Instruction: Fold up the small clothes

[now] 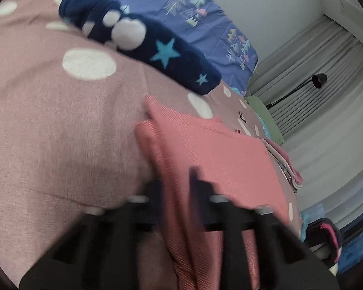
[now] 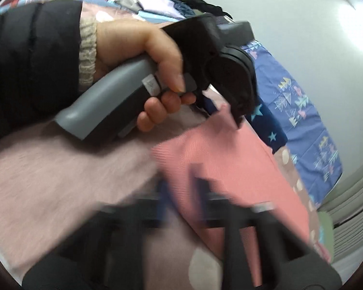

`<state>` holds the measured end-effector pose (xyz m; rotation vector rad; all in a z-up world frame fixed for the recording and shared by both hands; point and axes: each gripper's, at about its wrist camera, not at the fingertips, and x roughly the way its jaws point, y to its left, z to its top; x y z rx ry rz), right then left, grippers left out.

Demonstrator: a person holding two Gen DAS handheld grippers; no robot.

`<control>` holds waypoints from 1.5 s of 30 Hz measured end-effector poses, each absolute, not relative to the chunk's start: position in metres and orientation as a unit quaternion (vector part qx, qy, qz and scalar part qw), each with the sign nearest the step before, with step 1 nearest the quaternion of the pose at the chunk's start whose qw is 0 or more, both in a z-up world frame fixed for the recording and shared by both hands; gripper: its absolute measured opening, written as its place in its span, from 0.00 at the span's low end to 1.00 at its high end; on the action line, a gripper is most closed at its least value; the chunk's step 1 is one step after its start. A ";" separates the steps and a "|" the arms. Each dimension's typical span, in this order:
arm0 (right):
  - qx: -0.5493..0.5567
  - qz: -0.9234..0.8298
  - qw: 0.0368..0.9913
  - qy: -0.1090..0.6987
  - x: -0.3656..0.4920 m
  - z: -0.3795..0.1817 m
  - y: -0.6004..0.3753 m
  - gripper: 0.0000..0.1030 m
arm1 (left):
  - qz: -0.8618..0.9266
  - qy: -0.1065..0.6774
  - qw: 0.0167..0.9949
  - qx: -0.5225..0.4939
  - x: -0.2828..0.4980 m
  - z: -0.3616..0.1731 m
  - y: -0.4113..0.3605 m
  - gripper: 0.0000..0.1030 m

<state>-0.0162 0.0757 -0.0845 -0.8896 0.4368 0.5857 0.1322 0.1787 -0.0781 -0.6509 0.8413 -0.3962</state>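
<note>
Gripping its grey handle, the left hand (image 2: pixel 142 55) was held above the bed; both the left gripper (image 1: pixel 175 181) and right gripper (image 2: pixel 179 188) were clamped on the pink garment (image 1: pixel 213 149)

The garment (image 1: pixel 213 149) lies on the bed (image 1: pixel 60 125); the sock (image 1: pixel 142 46) lies behind it, clothes stack (image 1: pixel 290 166) to its right.

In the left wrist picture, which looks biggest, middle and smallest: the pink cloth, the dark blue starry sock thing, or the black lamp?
1. Pink cloth, though it lies nearest the camera, which inflates it.
2. Dark blue starry piece, looking only somewhat smaller.
3. Black lamp, tiny but far away.
</note>
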 end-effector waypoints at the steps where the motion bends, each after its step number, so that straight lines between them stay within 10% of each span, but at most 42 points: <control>1: -0.411 0.280 0.844 0.200 -0.020 -0.079 0.076 0.04 | -0.190 0.390 0.844 -0.314 0.130 -0.077 0.181 0.10; 10: -0.356 0.297 0.851 0.246 -0.008 -0.066 0.060 0.15 | -0.181 0.391 0.851 -0.302 0.131 -0.074 0.179 0.16; 12: -0.366 0.297 0.852 0.228 -0.018 -0.065 0.059 0.43 | -0.168 0.383 0.854 -0.308 0.128 -0.073 0.185 0.24; 21: -0.410 0.259 0.846 0.221 -0.011 -0.081 0.073 0.45 | -0.202 0.384 0.857 -0.277 0.140 -0.067 0.167 0.63; 23: -0.409 0.249 0.849 0.223 -0.003 -0.084 0.078 0.35 | -0.197 0.392 0.860 -0.261 0.149 -0.068 0.158 0.57; 25: -0.409 0.249 0.846 0.236 0.004 -0.087 0.082 0.07 | -0.200 0.403 0.851 -0.271 0.157 -0.073 0.159 0.15; 45: -0.171 0.251 0.921 0.244 0.020 -0.003 -0.014 0.05 | -0.181 0.394 0.871 -0.231 0.160 -0.012 0.120 0.13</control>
